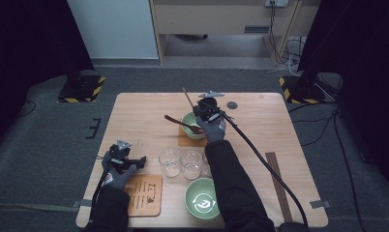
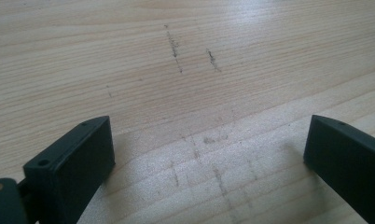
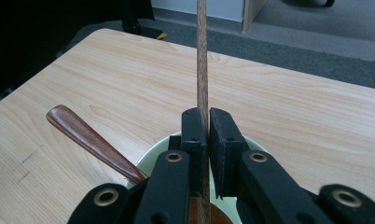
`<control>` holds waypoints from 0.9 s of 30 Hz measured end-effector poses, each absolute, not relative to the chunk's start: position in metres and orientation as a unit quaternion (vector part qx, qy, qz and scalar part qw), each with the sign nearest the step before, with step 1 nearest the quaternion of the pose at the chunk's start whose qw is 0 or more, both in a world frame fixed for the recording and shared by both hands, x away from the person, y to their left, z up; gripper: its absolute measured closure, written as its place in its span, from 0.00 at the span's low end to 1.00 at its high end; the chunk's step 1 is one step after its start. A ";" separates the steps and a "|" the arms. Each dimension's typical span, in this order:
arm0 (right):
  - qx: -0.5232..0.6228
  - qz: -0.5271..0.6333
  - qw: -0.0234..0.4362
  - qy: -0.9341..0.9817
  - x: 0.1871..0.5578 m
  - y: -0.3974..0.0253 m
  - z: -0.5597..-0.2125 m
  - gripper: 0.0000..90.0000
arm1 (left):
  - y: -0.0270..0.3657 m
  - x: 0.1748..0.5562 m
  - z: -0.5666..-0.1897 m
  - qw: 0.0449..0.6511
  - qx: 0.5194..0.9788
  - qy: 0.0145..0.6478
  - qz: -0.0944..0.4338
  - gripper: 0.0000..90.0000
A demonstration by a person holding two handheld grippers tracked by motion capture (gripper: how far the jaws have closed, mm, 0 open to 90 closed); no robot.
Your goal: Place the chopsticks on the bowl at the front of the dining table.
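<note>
— What's the right gripper (image 3: 208, 122) got?

— Its jaws are clamped on a wooden chopstick (image 3: 202, 56), held over the far green bowl (image 1: 190, 122), which sits on a mat. A wooden spoon (image 1: 180, 123) leans in that bowl.

— One chopstick or two?

— Hard to tell; it looks like one.

— And the left gripper (image 2: 209, 154)?

— Jaws wide apart, low over the bare table (image 2: 185, 42).

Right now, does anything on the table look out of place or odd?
Nothing spilled or broken. The right gripper holds a chopstick over the far green bowl, where a wooden spoon leans out over the rim.
</note>
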State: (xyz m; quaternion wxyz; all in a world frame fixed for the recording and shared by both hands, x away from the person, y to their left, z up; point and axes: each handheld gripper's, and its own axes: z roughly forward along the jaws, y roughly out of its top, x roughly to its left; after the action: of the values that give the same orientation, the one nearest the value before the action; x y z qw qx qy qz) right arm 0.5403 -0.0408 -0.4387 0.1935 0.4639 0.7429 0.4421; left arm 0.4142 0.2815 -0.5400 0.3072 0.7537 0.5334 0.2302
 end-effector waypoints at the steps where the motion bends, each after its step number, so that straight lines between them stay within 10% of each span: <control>1: 0.464 0.441 0.193 0.744 0.541 -0.041 -0.440 0.95 | 0.282 0.414 -0.540 0.307 0.754 0.533 0.230 0.01; 27: 0.479 0.393 0.173 0.765 0.551 -0.033 -0.469 0.95 | 0.282 0.414 -0.540 0.307 0.754 0.533 0.230 0.01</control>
State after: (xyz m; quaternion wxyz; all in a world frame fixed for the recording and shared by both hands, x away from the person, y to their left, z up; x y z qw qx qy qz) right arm 0.5508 -0.0331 -0.4692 0.1729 0.4794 0.7654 0.3929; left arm 0.4142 0.2815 -0.5400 0.3072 0.7539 0.5333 0.2301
